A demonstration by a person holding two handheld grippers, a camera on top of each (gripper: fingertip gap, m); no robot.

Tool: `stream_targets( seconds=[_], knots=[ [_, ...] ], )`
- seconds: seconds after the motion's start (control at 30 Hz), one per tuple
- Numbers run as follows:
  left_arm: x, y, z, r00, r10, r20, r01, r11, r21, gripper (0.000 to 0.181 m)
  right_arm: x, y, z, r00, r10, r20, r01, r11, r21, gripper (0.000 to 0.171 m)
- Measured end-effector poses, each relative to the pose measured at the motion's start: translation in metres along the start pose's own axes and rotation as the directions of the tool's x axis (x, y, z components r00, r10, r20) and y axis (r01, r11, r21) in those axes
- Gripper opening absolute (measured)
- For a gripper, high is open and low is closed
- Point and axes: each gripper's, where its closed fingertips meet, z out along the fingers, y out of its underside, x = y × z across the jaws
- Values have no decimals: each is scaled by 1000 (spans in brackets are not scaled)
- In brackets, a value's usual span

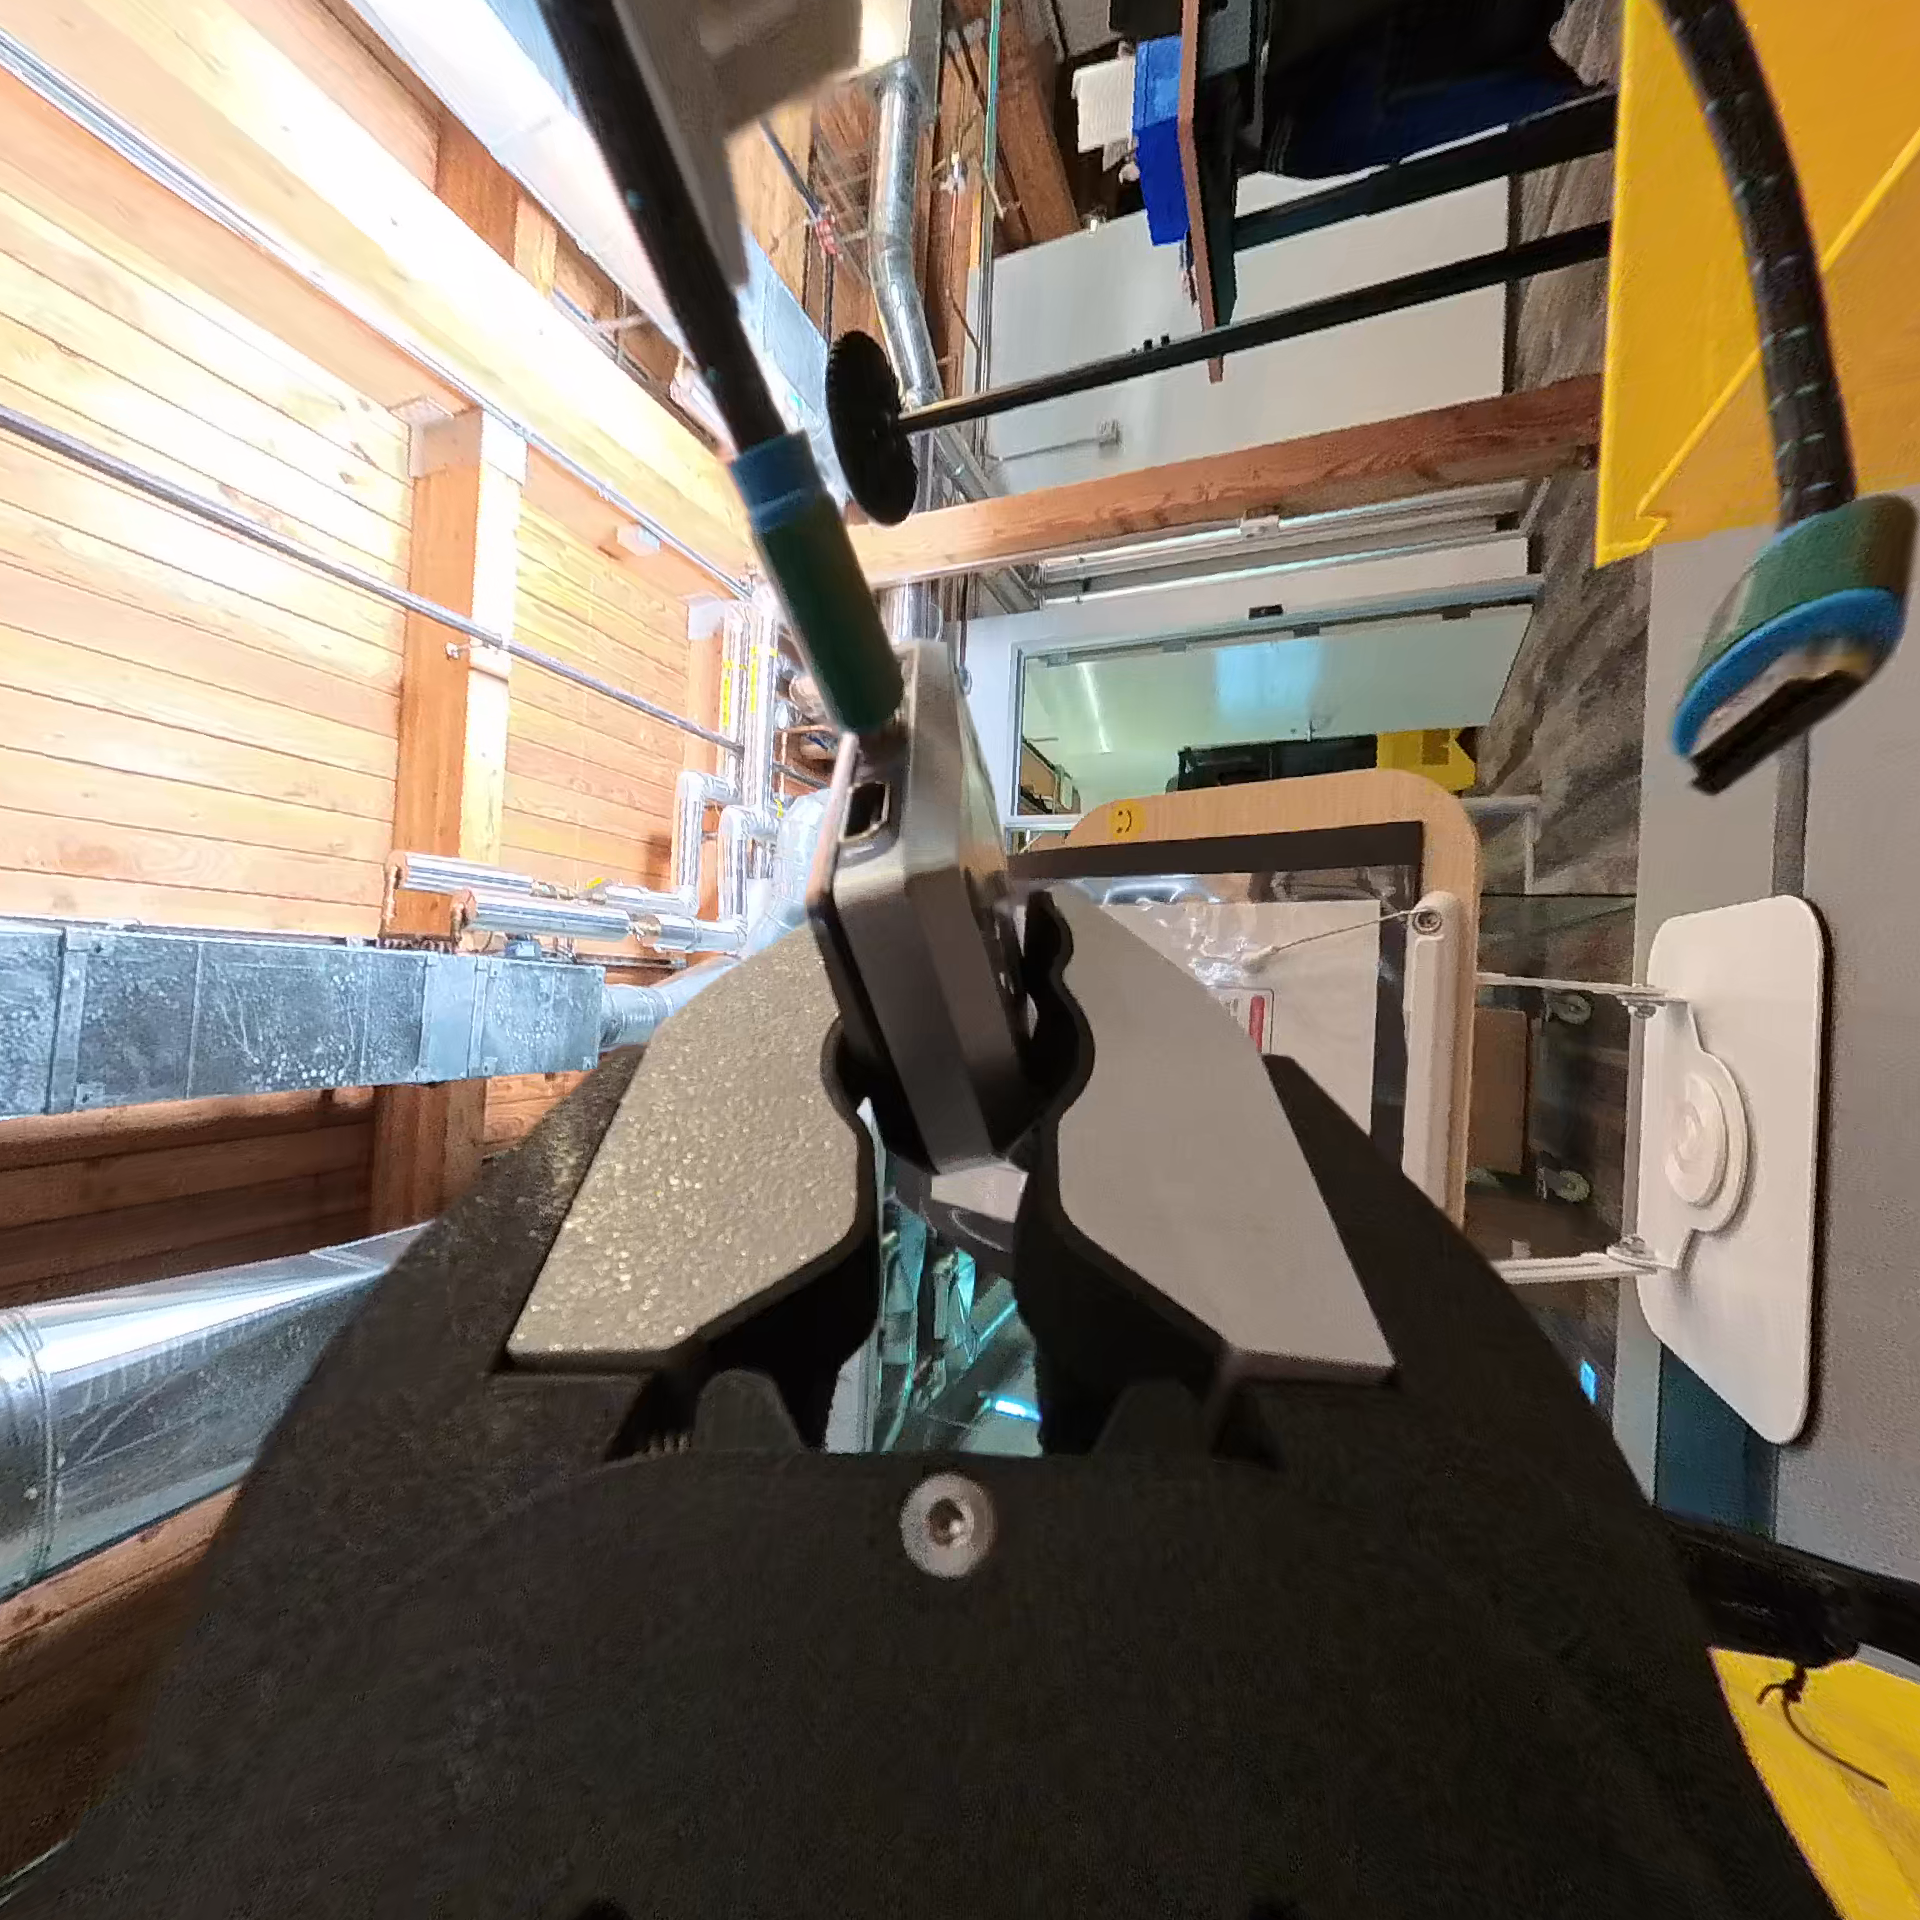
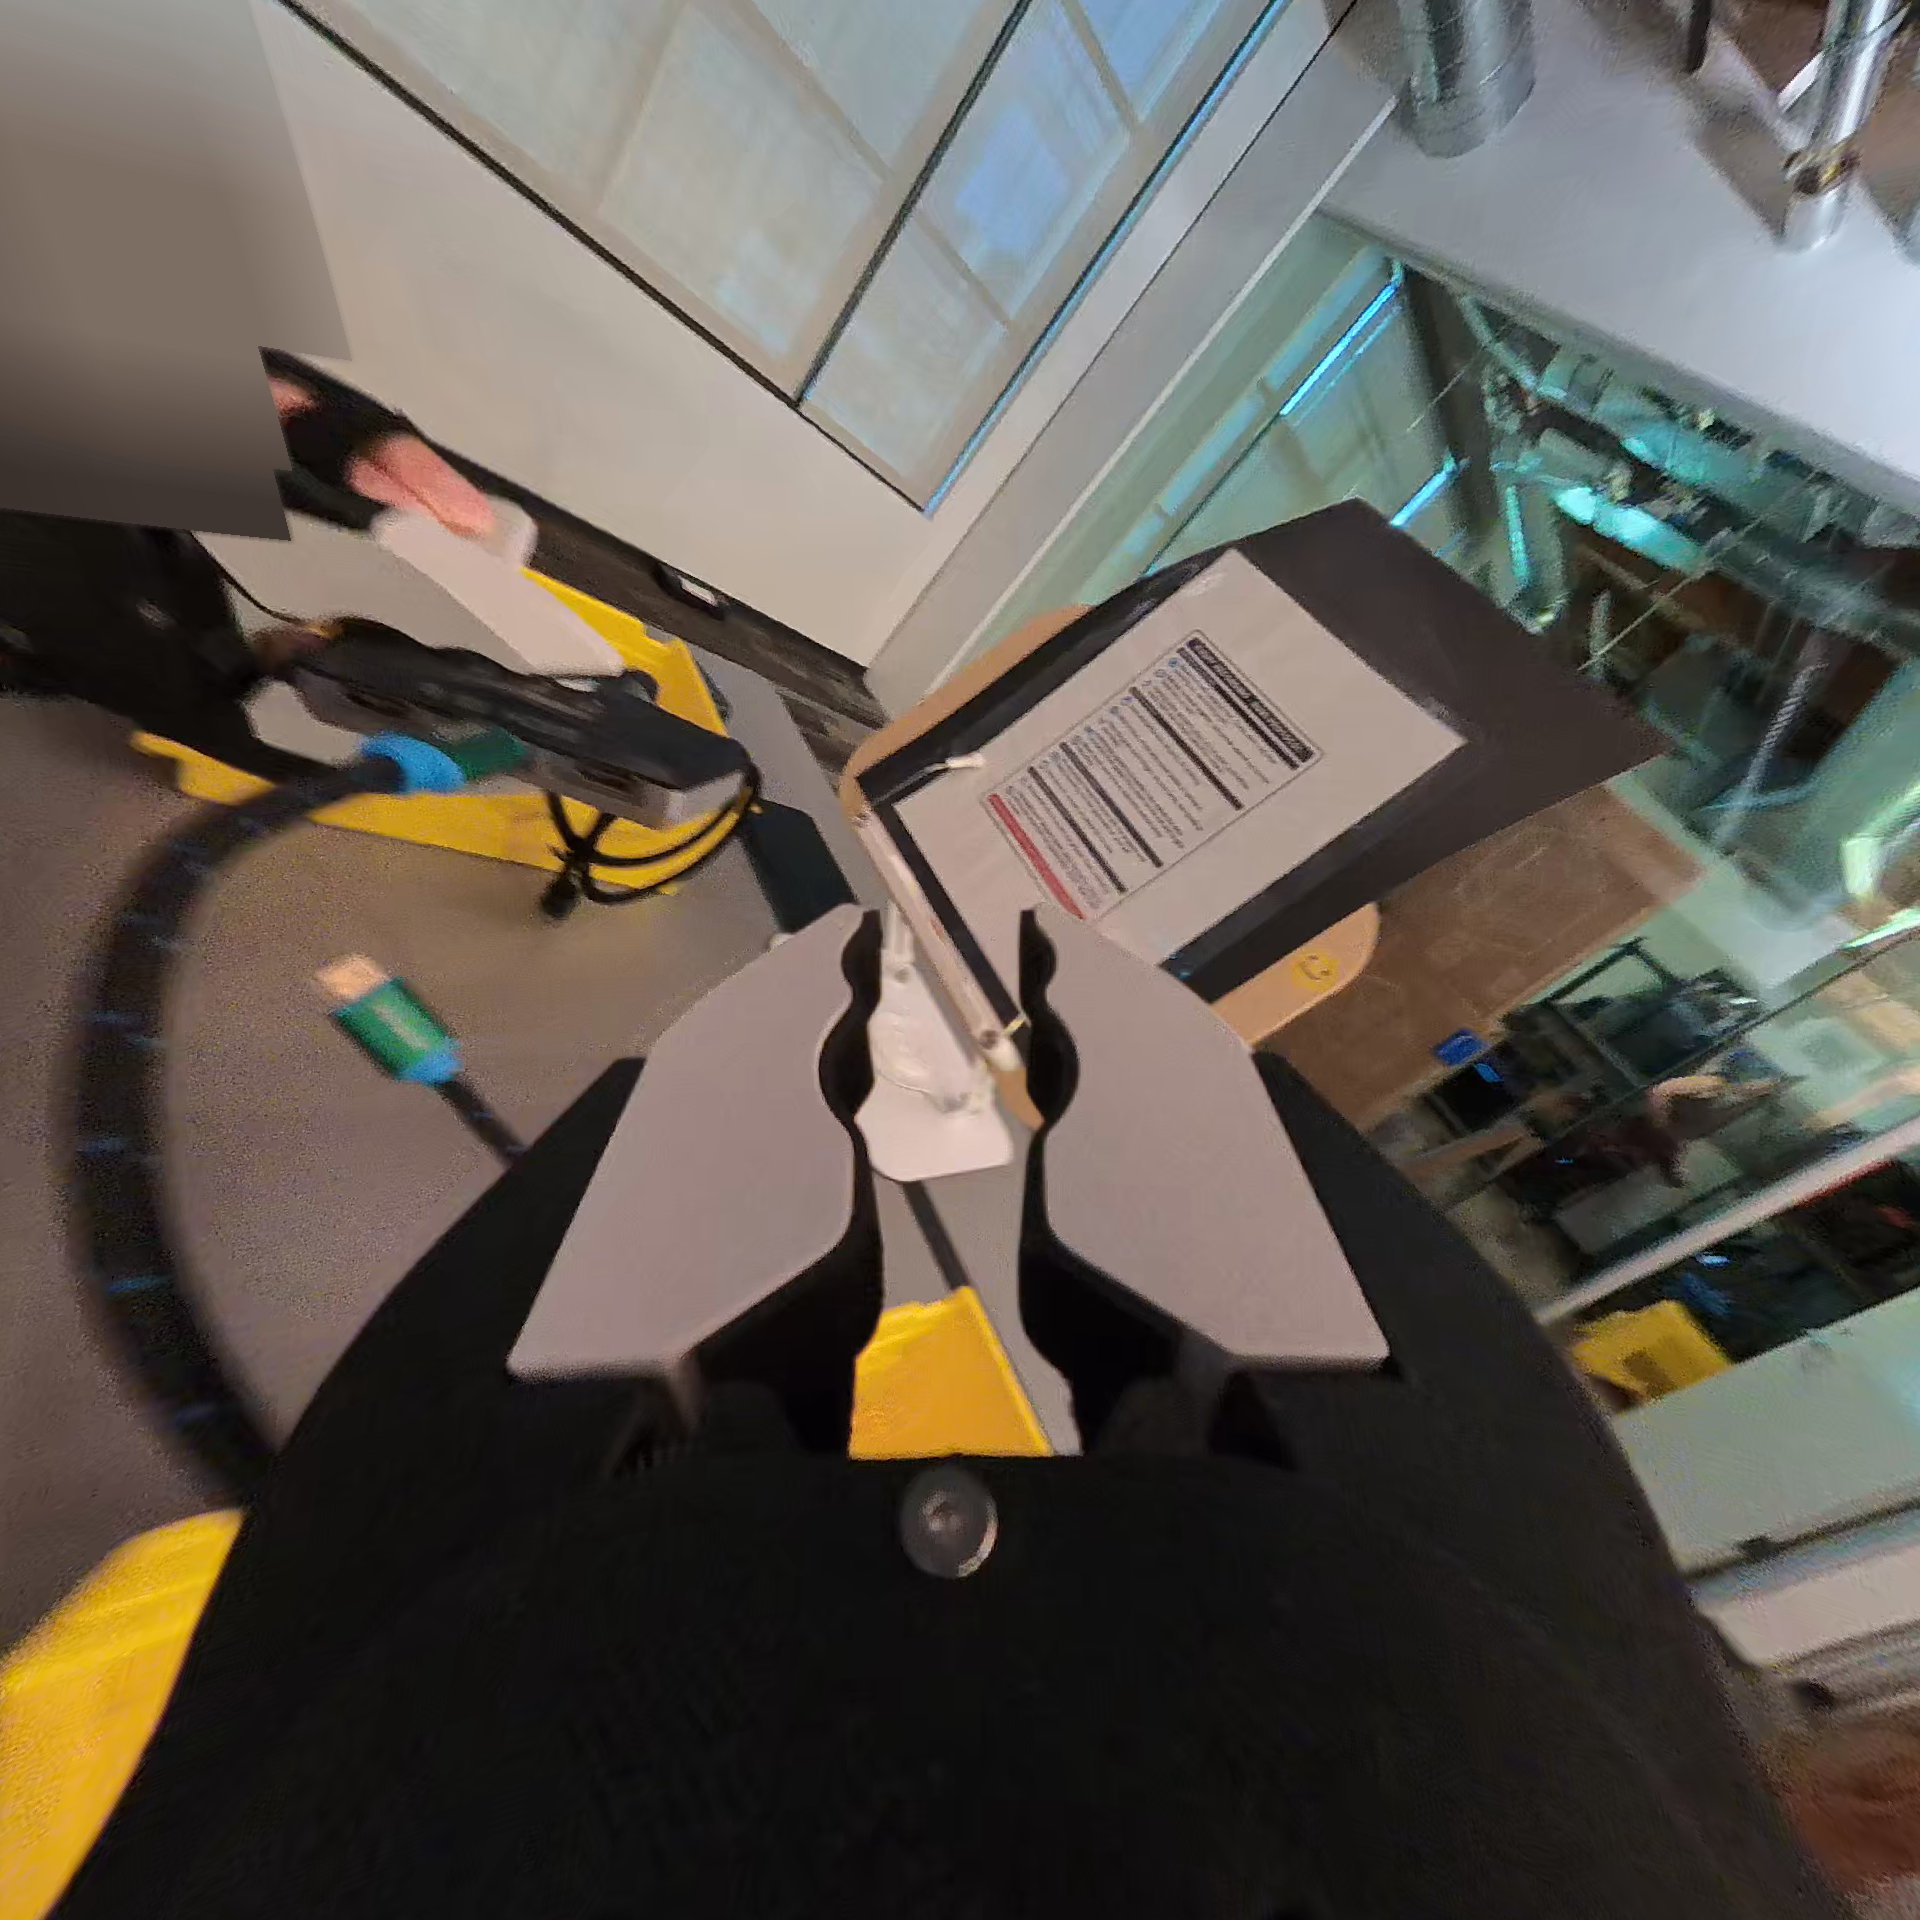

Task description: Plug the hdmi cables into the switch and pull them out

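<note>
Progress: one green-and-blue HDMI plug on a black braided cable sits in a port on the edge of the dark grey flat metal switch box; the port next to it is empty, so I judge the plugging is only partly done, or the pulling out has already begun; the pictures cannot say which

Left to do: a second green-and-blue HDMI plug lies free on the grey table top; either it must go into the switch box or the seated plug must come out

Left gripper: its two grey fingers are closed on the lower end of the switch box and hold it up in the air, tilted, with the ports at the far end, away from the tool

Switch box relative to left gripper: clamped between the fingertips; the seated plug rises from its far edge, up and to the left of the jaws

Right gripper: the fingers stand a small way apart and hold nothing; only a white plastic stand and a black-framed notice board show in the gap, well behind it

Free plug relative to right gripper: on the table to the left of the left finger, near it but not touching, metal tip pointing away from the tool

Switch box relative to right gripper: far ahead and to the left, well apart, blurred

Free plug in the left wrist view: at the right edge, well to the right of the jaws
</note>
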Motion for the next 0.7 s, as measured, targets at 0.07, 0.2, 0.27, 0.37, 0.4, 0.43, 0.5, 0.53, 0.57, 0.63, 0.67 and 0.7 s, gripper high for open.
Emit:
stream_targets(
  seconds=[0.07,0.2,0.27,0.37,0.4,0.43,0.5,0.53,0.57,0.63,0.67,0.7],
  knots=[
    [2,-2,0,1000,-7,-10,7,1000,16,26,-10,11,12,990,-137,11,137,990,-15,35],
    [7,-9,-3,998,-39,-45,42,997,65,26,-35,22,39,886,-464,15,463,881,-95,39],
    [7,-13,-5,995,-69,-66,76,992,100,26,-51,21,51,830,-556,47,558,824,-103,39],
    [6,-17,-10,986,-132,-106,147,978,150,26,-73,13,63,786,-614,69,617,785,-45,38],
    [7,-18,-12,981,-143,-131,165,971,173,25,-79,10,65,779,-622,75,625,780,-24,38],
    [6,-19,-15,978,-152,-140,177,966,188,25,-83,6,66,772,-632,69,634,773,-10,38],
    [5,-19,-18,971,-175,-162,208,954,215,25,-93,1,68,764,-639,90,639,768,23,38],
    [5,-19,-20,966,-186,-178,223,949,223,25,-98,-1,69,760,-642,104,642,766,37,37],
    [5,-20,-21,963,-193,-189,234,944,231,25,-104,-3,69,753,-647,116,646,761,54,37],
    [6,-22,-23,949,-218,-229,273,930,246,24,-114,-3,70,733,-662,157,662,747,59,32],
    [7,-21,-25,937,-236,-258,300,921,247,24,-117,-1,70,722,-669,178,672,739,51,30],
    [8,-20,-26,923,-257,-287,331,911,246,24,-119,-1,71,717,-672,186,675,736,52,28]
  ],
)
